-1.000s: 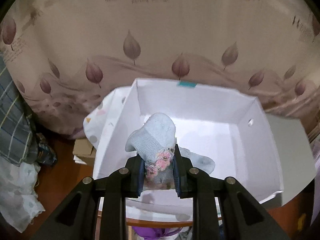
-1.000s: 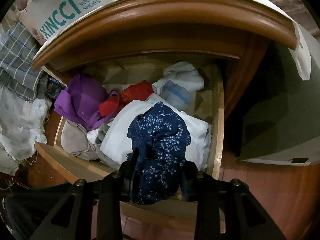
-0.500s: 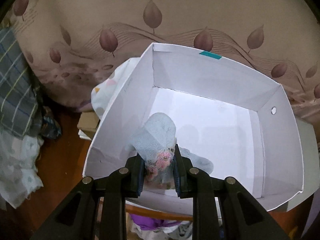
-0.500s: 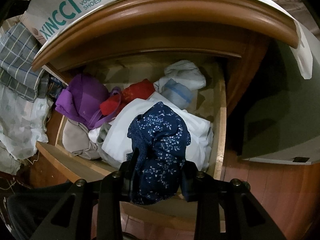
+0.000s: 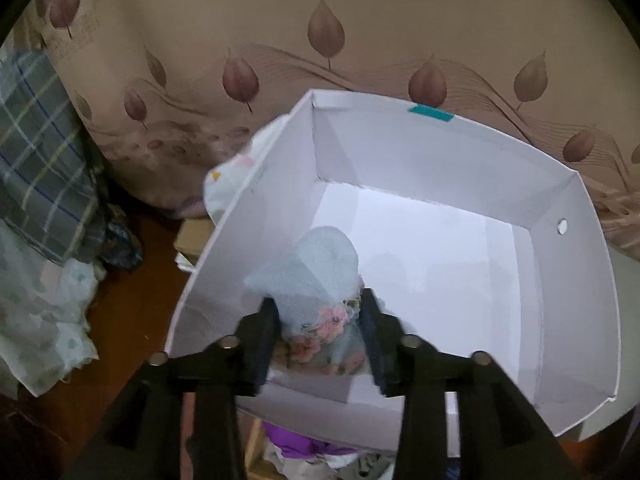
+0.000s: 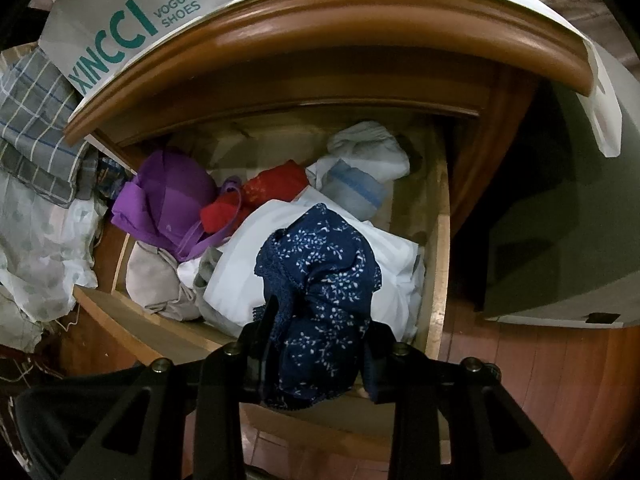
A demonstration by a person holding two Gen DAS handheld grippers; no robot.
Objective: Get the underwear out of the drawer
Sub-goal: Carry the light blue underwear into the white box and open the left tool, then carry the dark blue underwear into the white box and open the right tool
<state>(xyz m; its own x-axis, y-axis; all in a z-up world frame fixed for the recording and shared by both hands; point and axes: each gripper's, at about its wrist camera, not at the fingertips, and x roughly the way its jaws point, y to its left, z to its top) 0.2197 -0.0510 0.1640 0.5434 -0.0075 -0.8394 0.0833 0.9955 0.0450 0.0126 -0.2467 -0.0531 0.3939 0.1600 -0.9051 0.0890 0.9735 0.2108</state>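
In the left wrist view a pale blue underwear (image 5: 316, 268) with pink flower lace sits between the jaws of my left gripper (image 5: 320, 320), low inside a white cardboard box (image 5: 440, 168). The jaws are opening and stand wider than the bunched cloth, which hangs loosely between the pads. In the right wrist view my right gripper (image 6: 320, 344) is shut on a navy underwear (image 6: 324, 264) with small white flowers, held above the open wooden drawer (image 6: 438, 280). Under it lie a white cloth (image 6: 248, 272), a purple bra (image 6: 168, 196) and a red garment (image 6: 264, 192).
A leaf-patterned fabric (image 5: 280, 40) hangs behind the box. Plaid cloth (image 5: 36, 152) and pale fabric are piled at the left on the wooden floor (image 6: 540, 380). A shoe-box lid (image 6: 132, 24) lies on the cabinet top above the drawer. A grey-green box (image 6: 560, 264) stands at the right.
My left gripper sank lower into the white box and its jaws have spread apart, loosening the pale blue underwear. The right gripper kept still with the navy underwear.
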